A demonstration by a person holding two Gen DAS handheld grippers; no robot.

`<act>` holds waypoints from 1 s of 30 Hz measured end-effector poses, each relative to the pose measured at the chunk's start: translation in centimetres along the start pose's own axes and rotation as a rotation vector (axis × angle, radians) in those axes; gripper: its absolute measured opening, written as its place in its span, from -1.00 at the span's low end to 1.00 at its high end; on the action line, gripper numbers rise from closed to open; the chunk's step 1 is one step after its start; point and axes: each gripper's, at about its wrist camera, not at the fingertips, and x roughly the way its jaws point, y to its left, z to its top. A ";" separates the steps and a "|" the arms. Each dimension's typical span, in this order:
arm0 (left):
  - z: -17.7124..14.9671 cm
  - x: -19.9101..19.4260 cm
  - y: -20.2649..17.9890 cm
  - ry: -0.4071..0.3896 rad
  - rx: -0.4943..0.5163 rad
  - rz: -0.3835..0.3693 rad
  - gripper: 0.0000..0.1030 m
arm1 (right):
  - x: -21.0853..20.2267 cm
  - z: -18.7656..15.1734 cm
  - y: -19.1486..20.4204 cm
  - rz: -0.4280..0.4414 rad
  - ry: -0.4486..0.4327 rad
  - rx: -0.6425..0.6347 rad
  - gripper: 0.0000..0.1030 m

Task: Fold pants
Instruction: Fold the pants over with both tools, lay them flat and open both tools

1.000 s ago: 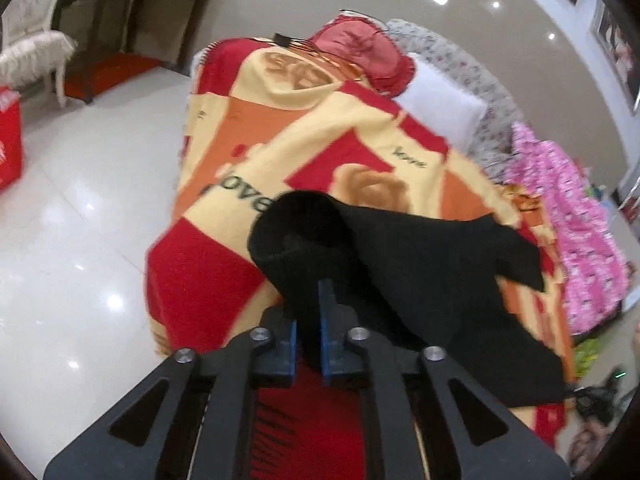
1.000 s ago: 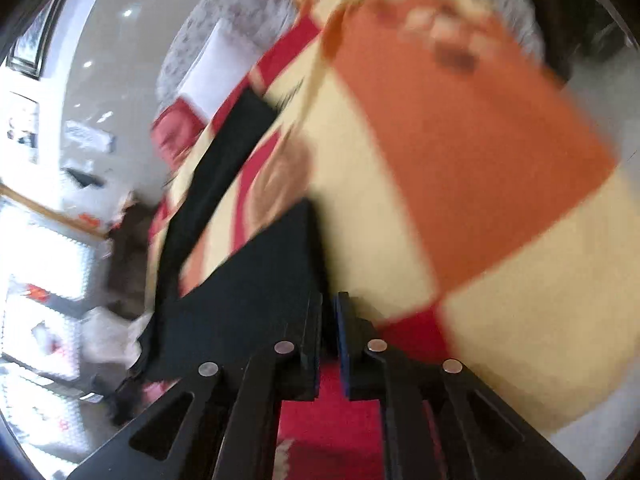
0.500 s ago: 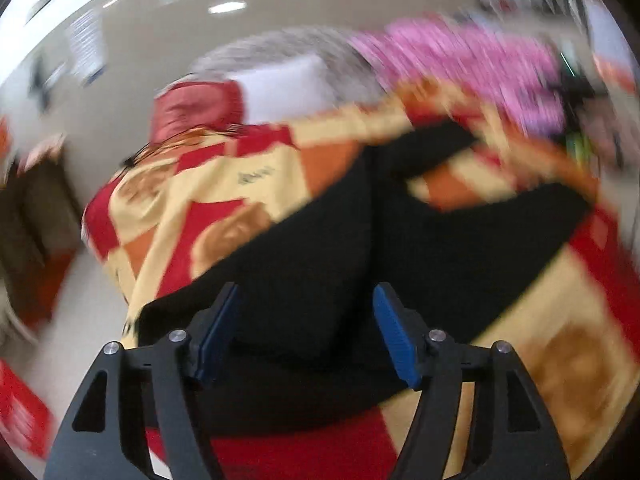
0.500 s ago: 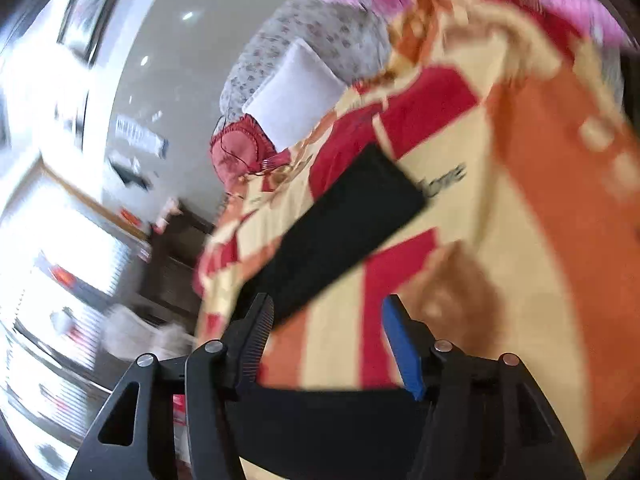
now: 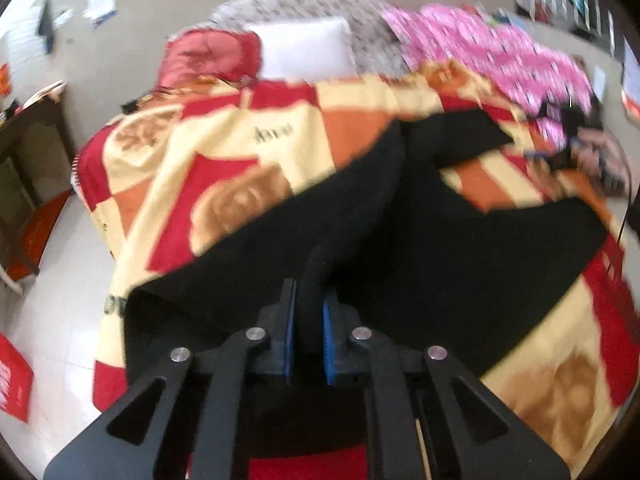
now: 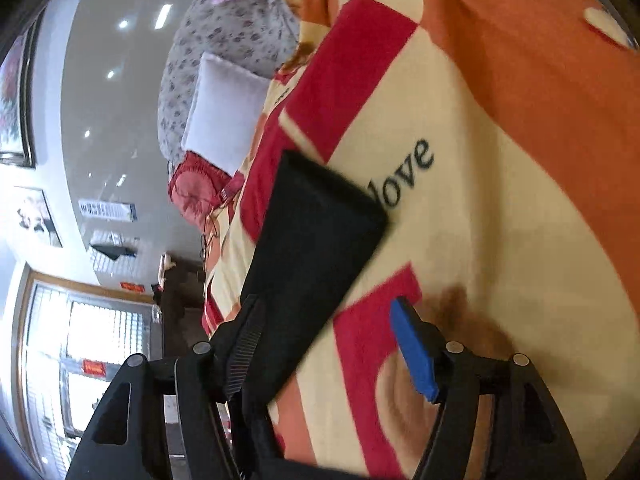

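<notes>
Black pants [image 5: 420,240] lie spread on a red, orange and cream blanket [image 5: 240,152], their two legs running to the right. My left gripper [image 5: 308,320] is closing, and its blue pads pinch a raised fold of the black fabric at the near end. In the right wrist view one flat pant leg [image 6: 316,232] lies across the blanket [image 6: 500,200], and its cuff ends by the printed word "love". My right gripper [image 6: 326,306] is opening, its left finger [image 6: 248,332] over the leg's edge. Its pads press on nothing.
A white pillow [image 5: 304,48], a red cushion [image 5: 208,56] and pink bedding [image 5: 500,56] lie at the bed's far end. The bed edge drops to glossy white floor [image 5: 60,280] on the left, beside dark wooden furniture [image 5: 24,152]. A blurred hand [image 5: 592,148] shows at far right.
My left gripper let go of the bunched pants, opened, rolled, then shut on a fold of them laid flat. My right gripper released the fabric, opened and moved along the leg.
</notes>
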 end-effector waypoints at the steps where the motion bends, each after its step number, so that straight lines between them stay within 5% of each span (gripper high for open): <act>1: 0.7 -0.5 0.3 -0.021 -0.027 0.007 -0.83 | 0.4 0.3 -0.1 -0.004 -0.001 0.002 0.31; 8: 4.2 -0.9 2.5 -0.078 -0.122 0.030 -0.83 | 2.6 2.0 1.4 -0.083 -0.056 -0.075 0.21; 10: 4.6 -0.7 3.0 -0.079 -0.151 0.026 -0.83 | 2.7 1.9 1.8 -0.119 -0.067 -0.105 -0.07; 11: 4.7 -0.5 3.4 -0.077 -0.173 0.020 -0.83 | 2.8 1.8 1.8 -0.171 -0.069 -0.122 -0.60; 12: 4.8 -0.4 3.6 -0.078 -0.187 0.020 -0.83 | 2.8 1.8 1.6 -0.188 -0.064 -0.122 -0.91; 22: 7.6 2.8 8.5 -0.063 -0.311 0.062 -0.84 | -5.5 -3.6 4.2 -0.127 -0.157 -0.269 -0.93; 27: 8.1 9.0 10.4 0.057 -0.366 0.077 -0.83 | -8.6 -6.7 1.6 -0.164 -0.159 -0.232 -0.92; 30: 7.0 11.1 10.8 0.115 -0.389 0.111 -0.65 | -8.1 -6.5 -1.6 -0.237 -0.180 -0.161 -0.80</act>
